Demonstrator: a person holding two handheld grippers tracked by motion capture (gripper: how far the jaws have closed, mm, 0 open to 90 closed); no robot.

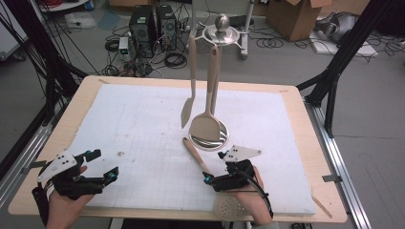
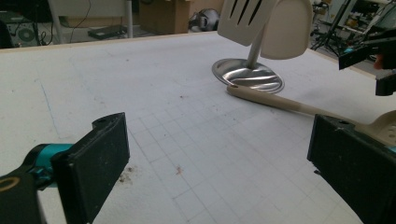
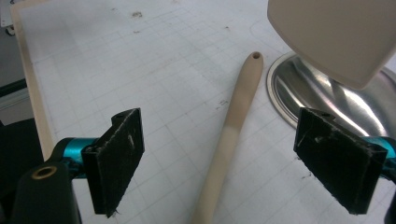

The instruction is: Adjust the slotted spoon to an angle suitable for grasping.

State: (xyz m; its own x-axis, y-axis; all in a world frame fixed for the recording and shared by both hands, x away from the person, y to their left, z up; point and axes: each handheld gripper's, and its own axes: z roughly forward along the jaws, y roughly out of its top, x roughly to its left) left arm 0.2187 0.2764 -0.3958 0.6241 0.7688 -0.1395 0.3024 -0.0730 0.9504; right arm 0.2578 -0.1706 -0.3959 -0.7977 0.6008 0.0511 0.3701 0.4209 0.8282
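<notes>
Table (image 1: 305, 143): light wood top, near the whole surface covered by a white gridded mat (image 1: 143, 143). Floor behind it is cluttered: computer towers (image 1: 153, 26), loose cables, cardboard box (image 1: 296, 16).

Utensil stand (image 1: 217, 33): steel, round mirror base (image 1: 210, 138) on the mat right of centre, knobbed top disc. Two beige utensils hang from it: slotted turner (image 1: 189, 81) on the left, solid spatula (image 1: 208, 100) on the right, its blade hanging right over the base.

Skimmer handle (image 1: 196, 153): beige, lies flat on the mat, hole end just beside the base rim, runs diagonally back toward the person. Its perforated round head (image 1: 230, 207) sits at the near mat edge, partly under the right hand.

Right gripper (image 1: 208, 177): low over the mat near the front edge, jaws spread wide, nothing between the pads. In the right gripper view the handle (image 3: 231, 135) runs up between the two open jaws, not touched; hanging spatula blade (image 3: 336, 37) and the steel base (image 3: 327, 105) crowd the far right side, close to the right jaw.

Left gripper (image 1: 104, 167): front left of the mat, well apart from the stand, jaws spread, holding nothing. The left gripper view shows bare mat between its jaws, handle (image 2: 280, 100) and base (image 2: 247, 77) farther off.
</notes>
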